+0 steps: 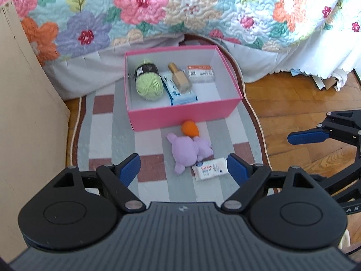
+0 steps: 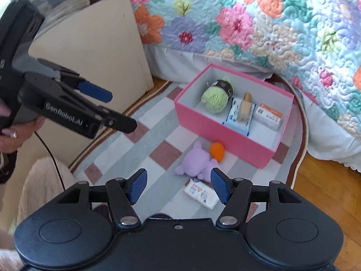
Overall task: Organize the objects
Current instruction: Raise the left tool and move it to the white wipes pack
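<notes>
The right gripper (image 2: pixel 178 188) hangs above a checked rug (image 2: pixel 140 149), jaws apart with nothing between them. Past its fingers lie a white packet (image 2: pixel 199 193), a purple plush (image 2: pixel 197 162) touching it and an orange egg (image 2: pixel 217 150) beside the pink box (image 2: pixel 225 133). The box holds green yarn (image 2: pixel 214 98), a blue packet (image 2: pixel 234 118) with a bottle (image 2: pixel 244 109) on it, and a white carton (image 2: pixel 269 114). The left gripper (image 2: pixel 115 109) reaches in from the left, held by a hand (image 2: pixel 13 135).

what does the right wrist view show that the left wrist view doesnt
Only the right wrist view: the person's hand holding the left gripper.
Only the left wrist view: clutter under the bed's edge.
Both: the pink box holding green yarn, and the purple plush, orange sponge and tissue pack on the rug.
</notes>
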